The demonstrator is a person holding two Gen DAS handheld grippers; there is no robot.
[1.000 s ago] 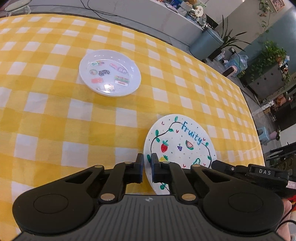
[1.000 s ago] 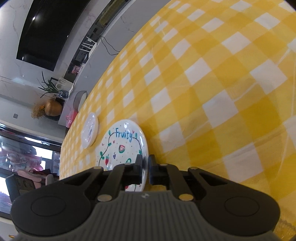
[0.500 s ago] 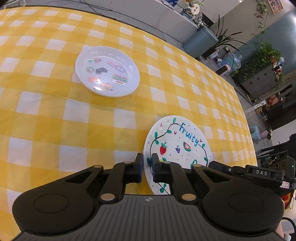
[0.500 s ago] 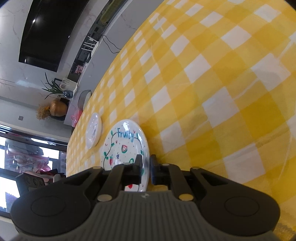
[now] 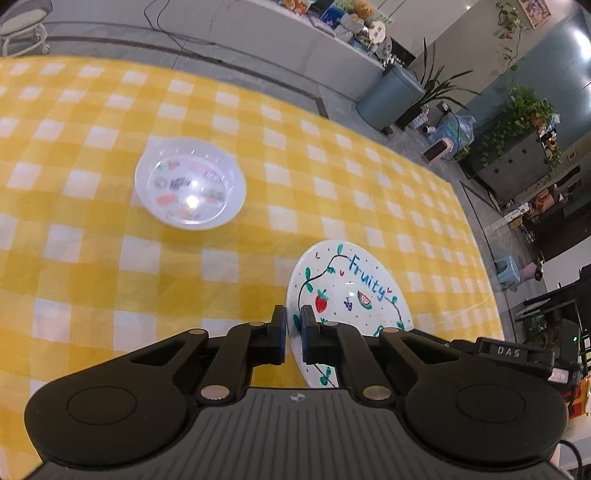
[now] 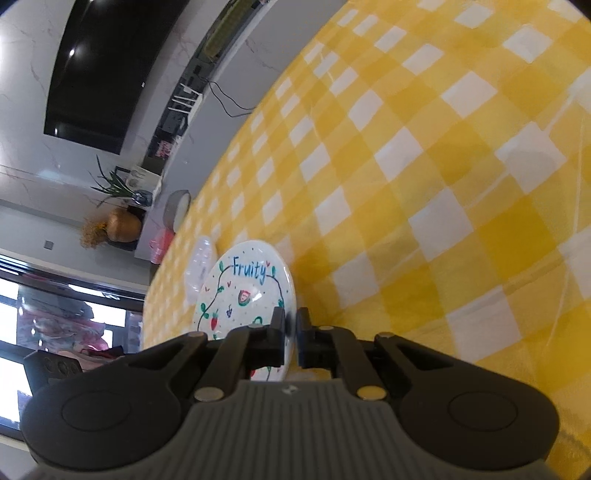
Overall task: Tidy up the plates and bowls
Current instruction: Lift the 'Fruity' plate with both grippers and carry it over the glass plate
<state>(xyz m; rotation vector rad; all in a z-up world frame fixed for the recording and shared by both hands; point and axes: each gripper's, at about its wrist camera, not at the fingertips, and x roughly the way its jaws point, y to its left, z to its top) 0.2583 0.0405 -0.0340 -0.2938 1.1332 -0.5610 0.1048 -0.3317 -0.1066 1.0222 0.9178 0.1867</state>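
Note:
A white plate painted with "Fruity", a strawberry and vines (image 5: 351,291) is held above the yellow checked tablecloth (image 5: 184,266). My left gripper (image 5: 293,326) is shut on its left rim. My right gripper (image 6: 290,328) is shut on the opposite rim of the same plate (image 6: 243,288); its black body shows at the right in the left wrist view (image 5: 498,350). A white plate with small sticker pictures (image 5: 190,188) lies flat on the cloth, farther away to the left; it shows edge-on in the right wrist view (image 6: 199,266).
The table's far edge runs along a grey floor with a blue-grey bin (image 5: 391,96) and potted plants (image 5: 517,118). A dark screen (image 6: 110,66) hangs on the wall beyond the table. A round stool (image 5: 22,22) stands at the far left.
Both grippers have lifted the Fruity plate higher off the cloth. The sticker plate now looks smaller and farther below. Both grips are unchanged.

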